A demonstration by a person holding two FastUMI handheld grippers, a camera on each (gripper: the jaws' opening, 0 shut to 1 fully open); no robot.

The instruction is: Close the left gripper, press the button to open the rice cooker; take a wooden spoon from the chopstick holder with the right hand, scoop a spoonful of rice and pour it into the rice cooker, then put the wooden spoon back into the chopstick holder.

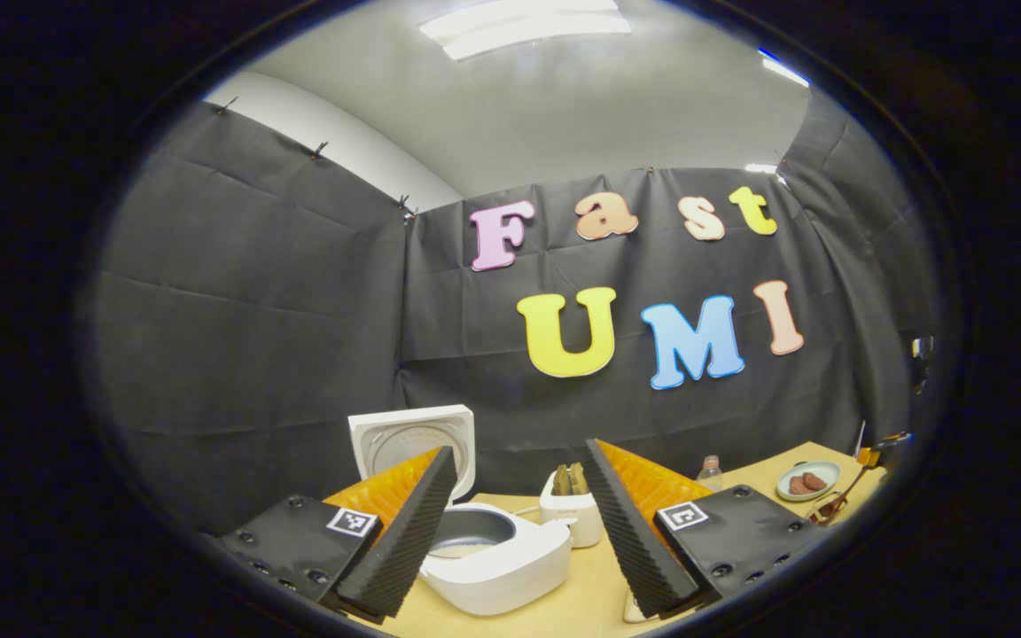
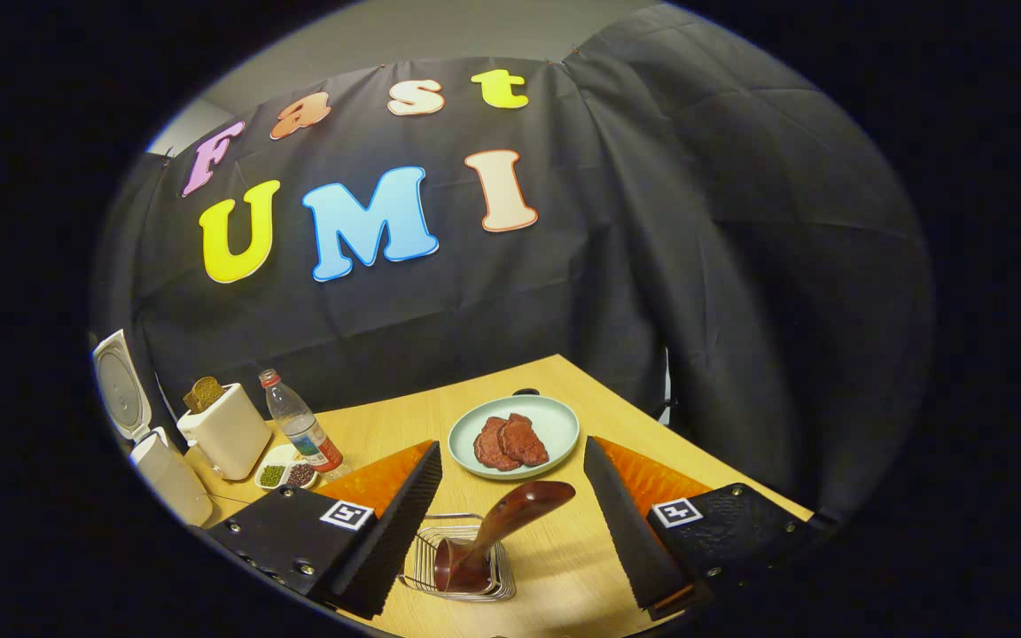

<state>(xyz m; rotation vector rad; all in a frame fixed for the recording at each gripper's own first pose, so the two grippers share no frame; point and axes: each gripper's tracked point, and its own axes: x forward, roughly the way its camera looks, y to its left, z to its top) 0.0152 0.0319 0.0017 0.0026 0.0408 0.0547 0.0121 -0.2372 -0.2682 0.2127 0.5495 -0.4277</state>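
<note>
On the worktop [image 2: 510,399] the rice cooker [image 1: 493,554] sits with its lid up, before my left claw [image 1: 519,523], fingers apart. My right claw [image 2: 510,523], also apart, hovers over the wooden spoon [image 2: 497,532] leaning in the wire chopstick holder [image 2: 417,567].

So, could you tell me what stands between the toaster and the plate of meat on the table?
In the right gripper view, a plastic bottle stands between the toaster and the plate, with a small dish of beans just in front of it.

Left gripper [image 1: 519,523] fingers spread wide, holding nothing. Right gripper [image 2: 510,523] likewise spread, holding nothing.
</note>
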